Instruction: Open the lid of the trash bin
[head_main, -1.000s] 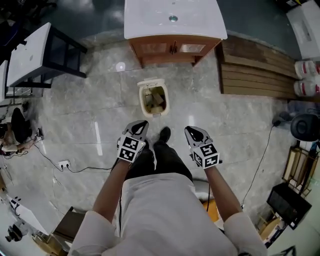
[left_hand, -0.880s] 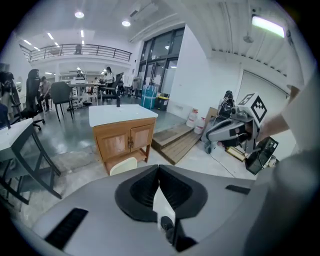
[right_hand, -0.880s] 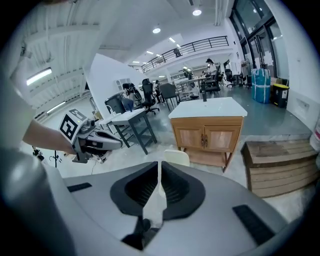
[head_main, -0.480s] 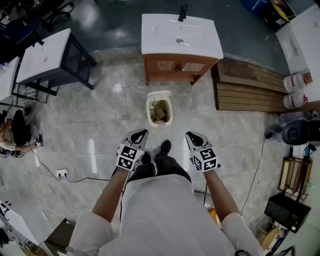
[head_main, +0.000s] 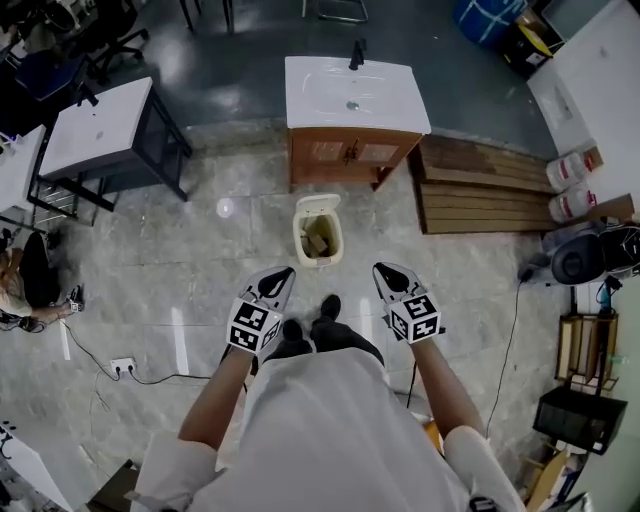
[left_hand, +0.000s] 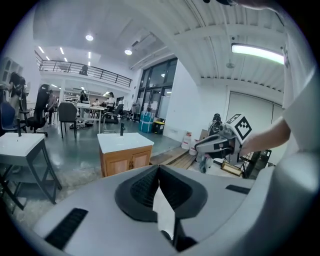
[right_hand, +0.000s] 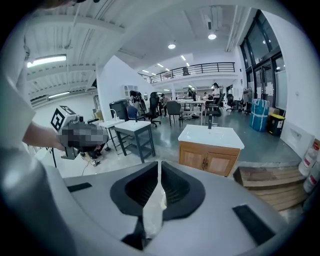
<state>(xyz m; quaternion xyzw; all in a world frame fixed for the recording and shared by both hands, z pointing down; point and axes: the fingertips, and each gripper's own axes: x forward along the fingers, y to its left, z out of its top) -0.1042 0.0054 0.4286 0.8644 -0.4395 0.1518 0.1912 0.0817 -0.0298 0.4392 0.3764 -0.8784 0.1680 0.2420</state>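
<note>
Both claws, left gripper (head_main: 284, 274) and right gripper (head_main: 381, 269), hang pinched together on nothing, well short of the trash bin (head_main: 318, 240) on the floor ahead between them, its lid (head_main: 318, 205) tipped up.

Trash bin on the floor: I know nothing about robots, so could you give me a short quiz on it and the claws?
1. True or false: the trash bin's lid is shut.
2. What stands just beyond the bin in the head view? A) a wooden cabinet with a white sink top B) a ladder C) a fridge
3. Fill in: the left claw and right claw each have their jaws ____.

Key: 1 false, the lid is tipped back and the inside shows. 2 A. 3 shut, with nothing held.
</note>
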